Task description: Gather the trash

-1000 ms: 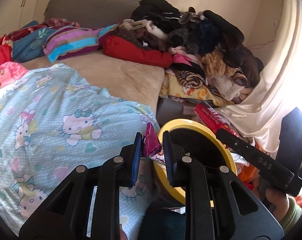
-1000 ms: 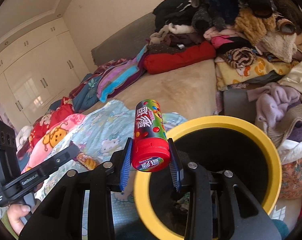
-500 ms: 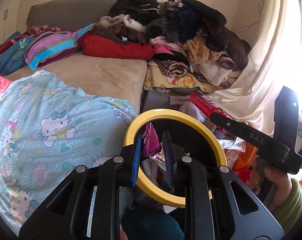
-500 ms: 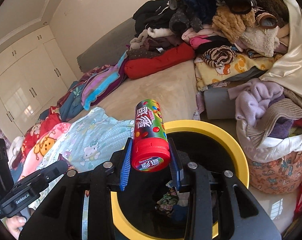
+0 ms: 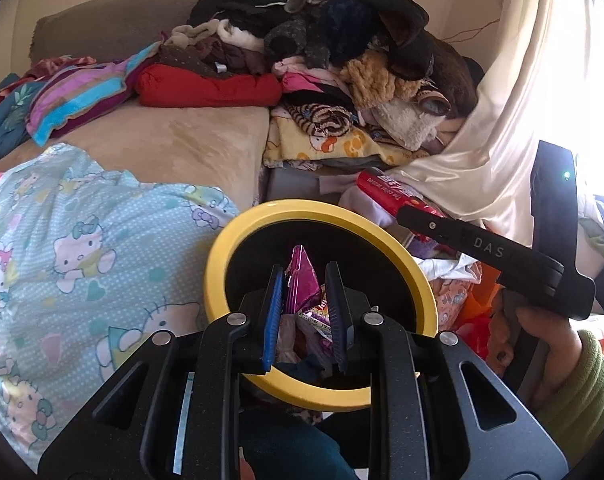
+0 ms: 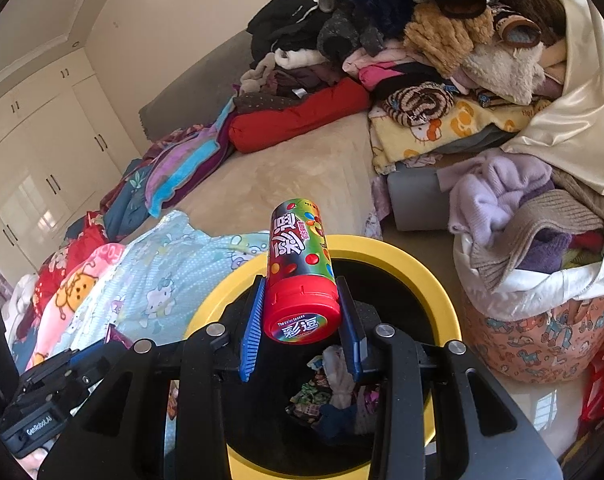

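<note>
- Purple foil wrapper (image 5: 301, 280) stands pinched between the narrow jaws of the left gripper (image 5: 304, 312), right over the mouth of the yellow-rimmed bin (image 5: 222, 252).
- Red-capped candy tube (image 6: 300, 276) is clamped by the right gripper (image 6: 302, 320), cap toward the camera, above the same bin (image 6: 430, 276); crumpled wrappers (image 6: 322, 396) lie inside.
- Just beside the bin is a pale blue cartoon-cat quilt (image 5: 74, 248) on the bed.
- Farther back, a heap of clothes (image 5: 342, 64) rises against the wall.
</note>
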A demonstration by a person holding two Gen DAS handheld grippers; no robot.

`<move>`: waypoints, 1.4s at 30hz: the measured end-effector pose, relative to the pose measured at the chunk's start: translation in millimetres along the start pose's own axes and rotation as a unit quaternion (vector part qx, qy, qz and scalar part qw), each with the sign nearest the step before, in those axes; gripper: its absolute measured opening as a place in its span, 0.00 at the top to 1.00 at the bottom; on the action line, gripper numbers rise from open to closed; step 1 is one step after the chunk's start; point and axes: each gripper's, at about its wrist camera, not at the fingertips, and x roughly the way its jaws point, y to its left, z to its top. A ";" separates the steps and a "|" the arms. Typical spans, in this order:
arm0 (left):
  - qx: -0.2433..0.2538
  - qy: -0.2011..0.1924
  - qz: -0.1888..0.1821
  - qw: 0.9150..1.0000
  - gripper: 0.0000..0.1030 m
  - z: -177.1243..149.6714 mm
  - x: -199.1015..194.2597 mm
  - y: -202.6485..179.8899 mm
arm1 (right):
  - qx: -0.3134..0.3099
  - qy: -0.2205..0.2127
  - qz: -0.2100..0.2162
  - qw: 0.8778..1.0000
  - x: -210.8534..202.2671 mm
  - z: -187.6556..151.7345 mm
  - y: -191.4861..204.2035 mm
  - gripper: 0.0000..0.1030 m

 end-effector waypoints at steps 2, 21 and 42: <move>0.003 0.005 -0.003 1.000 0.85 -1.7 4.7 -3.6 | 0.004 0.004 -0.002 1.000 1.3 0.1 -4.0 0.68; 0.007 0.052 0.001 0.999 0.85 -6.3 55.9 -11.0 | 0.028 0.037 -0.008 0.999 18.9 -7.9 -28.3 0.68; -0.025 0.025 0.035 0.999 0.11 2.4 23.2 8.4 | -0.006 0.042 -0.011 0.999 4.4 -3.9 -3.5 0.28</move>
